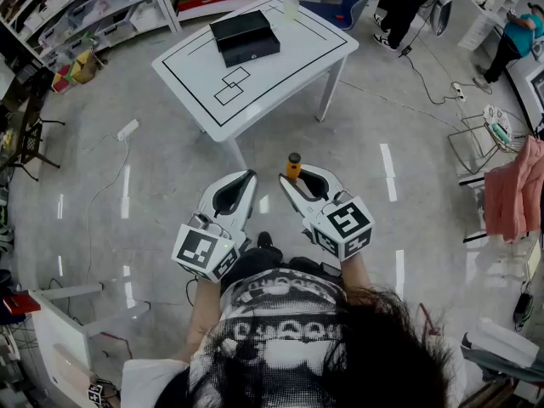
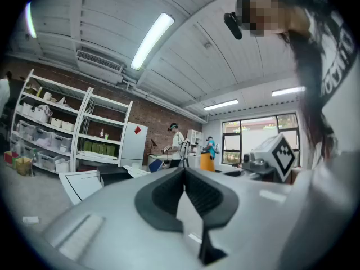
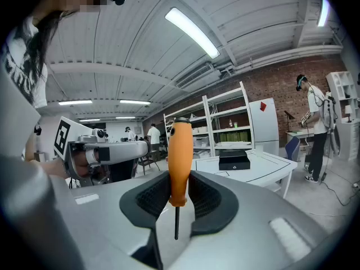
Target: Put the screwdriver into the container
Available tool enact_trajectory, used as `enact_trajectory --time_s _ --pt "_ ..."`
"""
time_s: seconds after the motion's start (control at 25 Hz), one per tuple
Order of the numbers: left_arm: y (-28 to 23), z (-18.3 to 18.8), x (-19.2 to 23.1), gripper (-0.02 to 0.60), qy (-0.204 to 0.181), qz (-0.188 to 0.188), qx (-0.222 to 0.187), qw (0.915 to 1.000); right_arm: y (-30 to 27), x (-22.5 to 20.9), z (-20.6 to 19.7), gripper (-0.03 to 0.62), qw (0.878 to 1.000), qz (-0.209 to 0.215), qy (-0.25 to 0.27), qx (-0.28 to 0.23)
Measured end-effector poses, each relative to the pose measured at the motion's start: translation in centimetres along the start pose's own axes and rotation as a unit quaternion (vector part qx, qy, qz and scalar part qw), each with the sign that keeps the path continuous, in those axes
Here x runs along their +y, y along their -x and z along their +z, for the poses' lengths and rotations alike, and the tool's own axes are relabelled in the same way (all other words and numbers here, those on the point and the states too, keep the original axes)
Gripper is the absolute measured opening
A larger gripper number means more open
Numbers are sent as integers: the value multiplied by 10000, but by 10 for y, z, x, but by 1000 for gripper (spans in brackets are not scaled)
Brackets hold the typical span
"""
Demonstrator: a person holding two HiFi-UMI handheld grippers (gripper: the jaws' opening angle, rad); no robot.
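Note:
A screwdriver (image 1: 293,165) with an orange handle and thin dark shaft stands upright in my right gripper (image 1: 292,178), which is shut on the lower part of the handle (image 3: 180,156). The shaft points down between the pads of the right gripper (image 3: 179,179). The container, a black box (image 1: 245,36), lies on a white table (image 1: 280,70) some way ahead of both grippers. It also shows far off in the right gripper view (image 3: 234,160) and the left gripper view (image 2: 115,175). My left gripper (image 1: 248,177) is beside the right one, its pads (image 2: 198,191) meeting at the tip with nothing held.
Storage shelves (image 1: 93,11) line the far left wall. A cable and power strip (image 1: 127,129) lie on the floor left of the table. A pink cloth (image 1: 514,189) hangs on a rack at right. People stand at the back right (image 1: 399,7). Another white table (image 1: 59,338) is at lower left.

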State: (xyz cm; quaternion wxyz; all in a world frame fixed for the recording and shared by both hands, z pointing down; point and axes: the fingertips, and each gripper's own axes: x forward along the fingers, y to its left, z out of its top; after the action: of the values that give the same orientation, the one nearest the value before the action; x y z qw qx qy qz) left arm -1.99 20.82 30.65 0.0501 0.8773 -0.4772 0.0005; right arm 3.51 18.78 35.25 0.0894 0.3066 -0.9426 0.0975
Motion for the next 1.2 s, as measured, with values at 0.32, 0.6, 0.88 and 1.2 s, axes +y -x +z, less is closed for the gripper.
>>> enact_trajectory --time_s 0.32,0.6,0.88,1.2 --pt "3 -4 29 0 60 -85 58 9999 -30 7 2 97 9999 -18 -156 -18" --pt "1 -7 60 0 89 -168 111 9998 -61 8 4 98 9998 -61 -184 75" --pt "2 -22 82 0 123 -291 214 9993 -84 12 -7 97 9994 -153 -283 140" --pt "3 -31 92 0 218 -425 289 9984 -88 13 -16 97 9985 -309 -383 255"
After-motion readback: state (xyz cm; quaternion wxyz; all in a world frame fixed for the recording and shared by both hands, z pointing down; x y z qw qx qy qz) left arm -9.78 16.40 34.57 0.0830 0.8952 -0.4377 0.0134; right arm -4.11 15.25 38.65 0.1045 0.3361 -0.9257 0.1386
